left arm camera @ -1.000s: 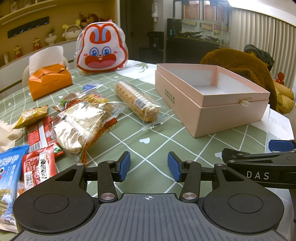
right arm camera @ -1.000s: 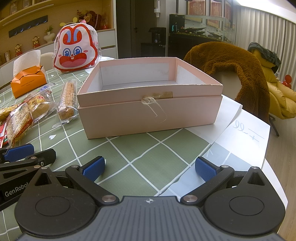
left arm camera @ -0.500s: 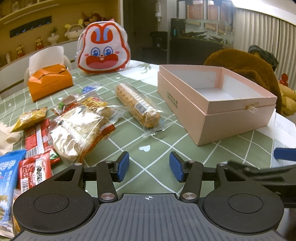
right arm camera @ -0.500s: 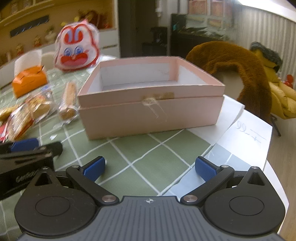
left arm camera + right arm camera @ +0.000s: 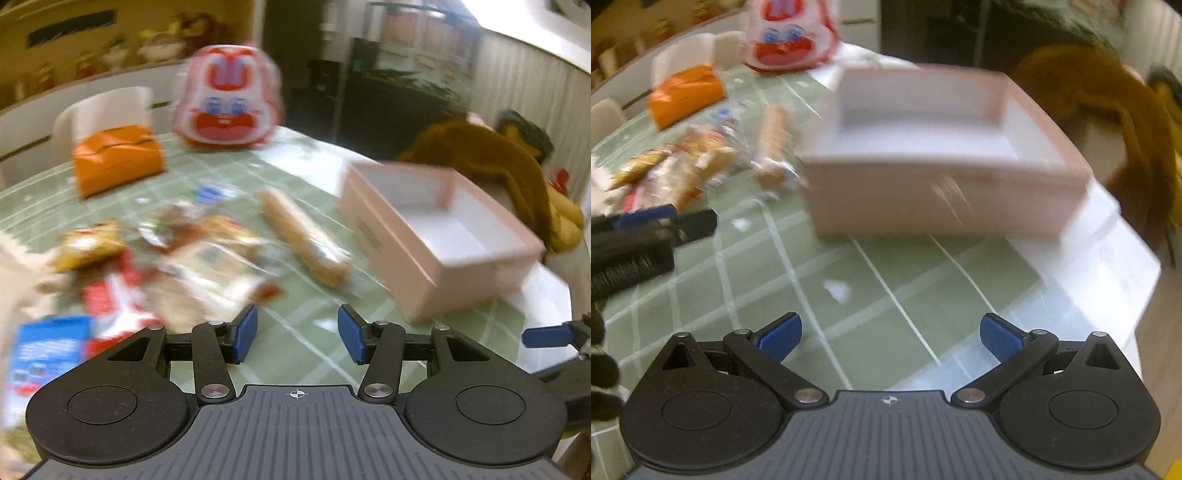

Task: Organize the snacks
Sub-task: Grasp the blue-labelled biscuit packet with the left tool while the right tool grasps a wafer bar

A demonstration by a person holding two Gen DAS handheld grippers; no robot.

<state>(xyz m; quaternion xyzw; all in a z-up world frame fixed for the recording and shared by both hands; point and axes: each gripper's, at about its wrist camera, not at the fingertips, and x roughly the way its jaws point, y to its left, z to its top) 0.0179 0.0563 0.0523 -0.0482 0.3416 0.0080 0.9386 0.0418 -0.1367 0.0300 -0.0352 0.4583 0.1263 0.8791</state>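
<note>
Nearest the cameras, both claws are seen released and empty. The left gripper (image 5: 297, 334) is held with a moderate gap between its blue pads above bare green tablecloth (image 5: 306, 332), and the right gripper (image 5: 890, 338) is spread much wider over the same cloth, short of the pink box (image 5: 942, 199).

Just beyond the left gripper, a loose heap of snack packets (image 5: 192, 273) is spread across the cloth, with a long wrapped biscuit roll (image 5: 306, 240) lying apart from the heap, between it and the box. The box stands open and nothing is seen inside it, so no snack is judged to be packed yet.

Both views are blurred, so packet edges cannot be told apart. A grasp attempted now could be closed on two overlapping wrappers, or only on a crinkled film edge, from which a packet would likely slip. The biscuits could be crushed if squeezed across the middle. The light box could be pushed along the cloth if its wall is struck.

Farther off, an orange tissue box (image 5: 116, 158) and a rabbit-faced bag (image 5: 227, 98) are seen, well apart from the heap.
</note>
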